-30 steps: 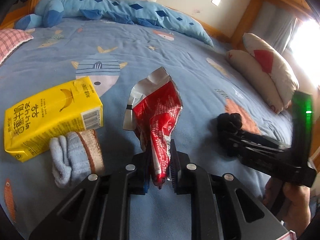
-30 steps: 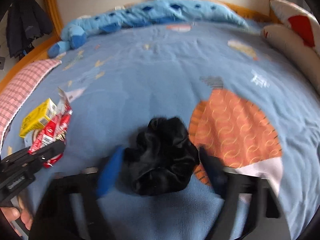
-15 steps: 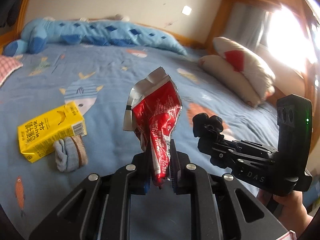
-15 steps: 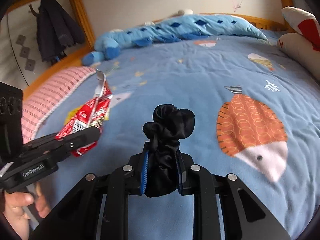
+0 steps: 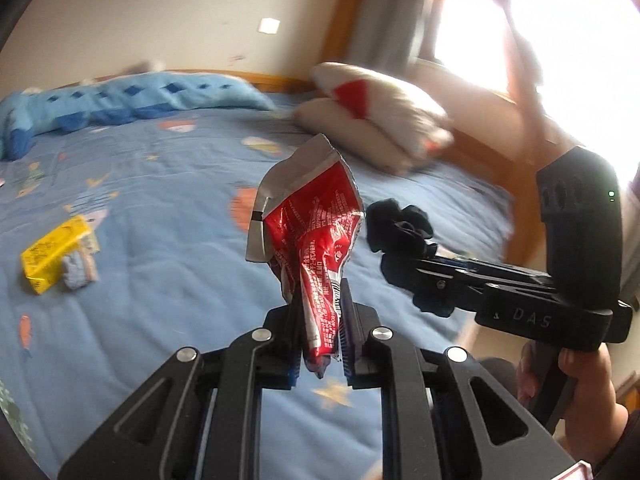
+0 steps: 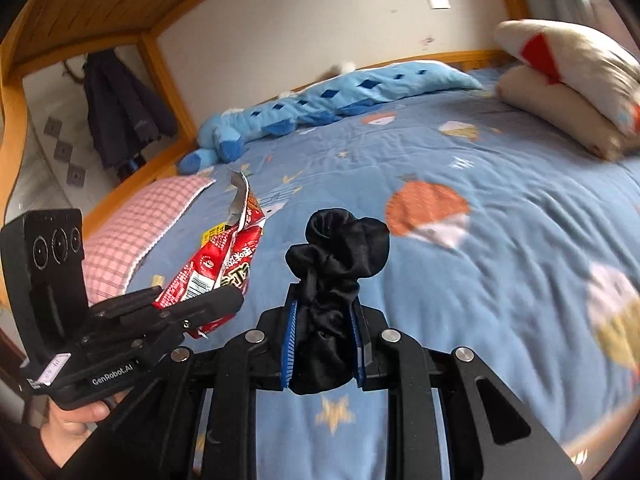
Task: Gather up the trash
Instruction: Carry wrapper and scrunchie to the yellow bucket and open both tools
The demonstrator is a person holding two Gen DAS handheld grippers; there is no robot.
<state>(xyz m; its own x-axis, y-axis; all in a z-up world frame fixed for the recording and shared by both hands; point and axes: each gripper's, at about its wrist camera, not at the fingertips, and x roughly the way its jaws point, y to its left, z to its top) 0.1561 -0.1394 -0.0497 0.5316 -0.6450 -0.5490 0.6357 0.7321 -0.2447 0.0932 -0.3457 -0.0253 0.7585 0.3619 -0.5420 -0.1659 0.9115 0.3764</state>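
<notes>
Fingers of left gripper (image 5: 320, 344) pinched tight on crinkled red foil wrapper (image 5: 312, 232), silver torn top sticking up past the tips. Right gripper (image 6: 324, 344) clamped on bunched black satin scrunchie (image 6: 340, 248), glossy folds bulging above the blue ribbed pads (image 6: 289, 344). Both held above the soft blue quilt (image 6: 500, 240). Well ahead and left of the left fingers: boxy yellow carton (image 5: 52, 252) lying flat, knit grey sock (image 5: 78, 268) touching it. Beige pillows (image 5: 380, 120) beyond, blurred.
</notes>
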